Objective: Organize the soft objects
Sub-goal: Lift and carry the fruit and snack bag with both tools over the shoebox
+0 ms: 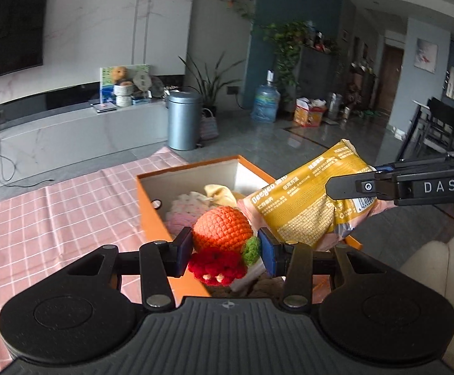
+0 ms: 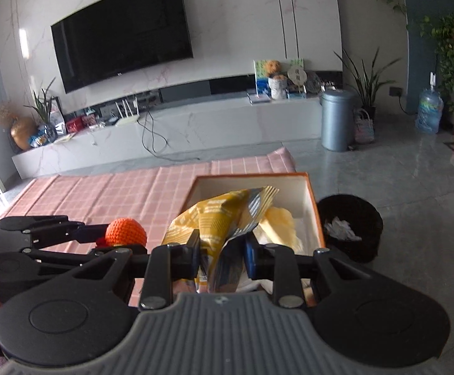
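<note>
My left gripper (image 1: 225,251) is shut on an orange, red and green crochet toy (image 1: 220,229) and holds it above the near edge of an open orange box (image 1: 152,193). My right gripper (image 2: 222,251) is shut on a yellow snack packet (image 2: 214,218), held over the same box (image 2: 312,206). In the left wrist view the packet (image 1: 301,206) hangs at the right, pinched by the right gripper's fingers (image 1: 342,187). Inside the box lie a pink-white crochet piece (image 1: 186,209) and a pale yellow soft item (image 1: 220,195). The crochet toy also shows in the right wrist view (image 2: 126,231).
The box stands on a pink checked tablecloth (image 1: 55,212) at the table's right end. A black waste bin (image 2: 351,225) with paper stands on the floor right of the box. A grey metal bin (image 2: 336,118) and a TV bench (image 2: 164,131) lie beyond.
</note>
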